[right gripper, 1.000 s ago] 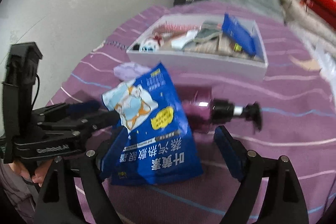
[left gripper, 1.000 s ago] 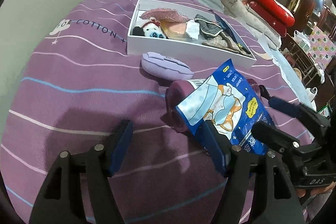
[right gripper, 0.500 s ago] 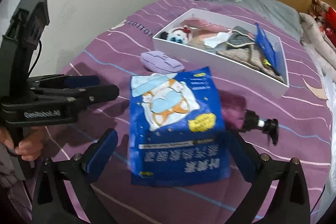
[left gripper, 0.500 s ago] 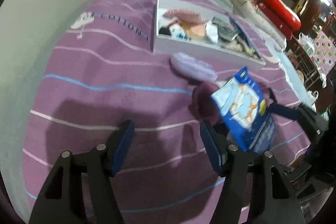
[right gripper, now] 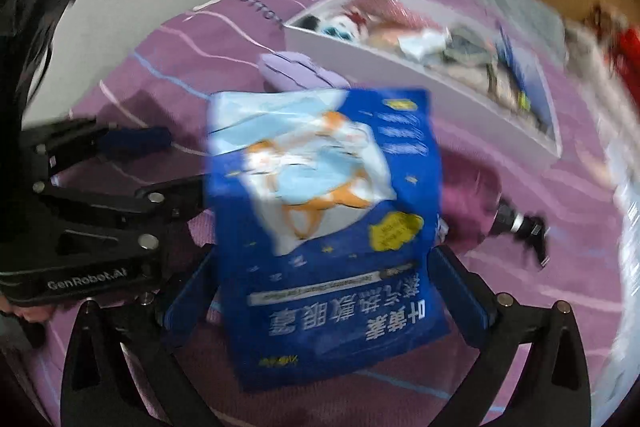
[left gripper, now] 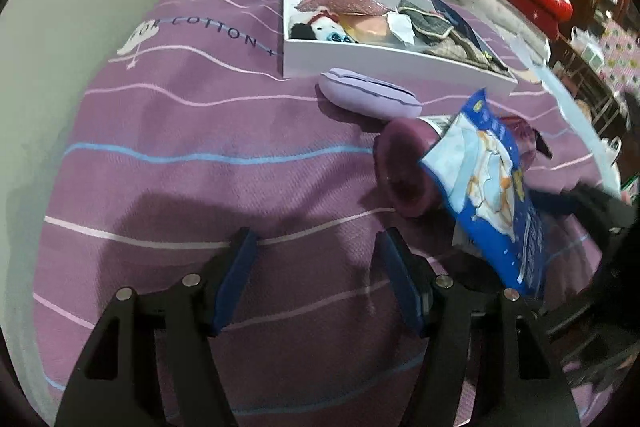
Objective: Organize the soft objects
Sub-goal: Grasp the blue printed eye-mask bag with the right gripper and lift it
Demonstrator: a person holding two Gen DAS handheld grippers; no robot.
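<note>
**Blue pouch between wide right fingers, left fingers empty**

A purple striped bedspread (left gripper: pixel 168 131) fills both views. Toward its far side sits a white box (left gripper: pixel 384 61) already stuffed with soft items, among them a plush toy (left gripper: pixel 322 27) at its left end. Just in front of the box lies a lilac pouch (left gripper: pixel 370 99), and nearer still a dark purple pump bottle (right gripper: pixel 476 203) lies on its side.

The blue printed pouch (right gripper: pixel 324 227) stands tilted over that bottle, its lower half between the fingers of the right gripper (right gripper: pixel 328 291). Those fingers are spread very wide, one at each side edge of the pouch; motion blur hides whether the pads actually press on it or merely flank it.

The left gripper (left gripper: pixel 316 279) hangs over bare bedspread, its blue-padded fingers (left gripper: pixel 236 279) well apart with nothing between them. The blue pouch is off to its right, not touching it. A bit of the person's hand (right gripper: pixel 28 311) shows at the grip of the left gripper.
</note>
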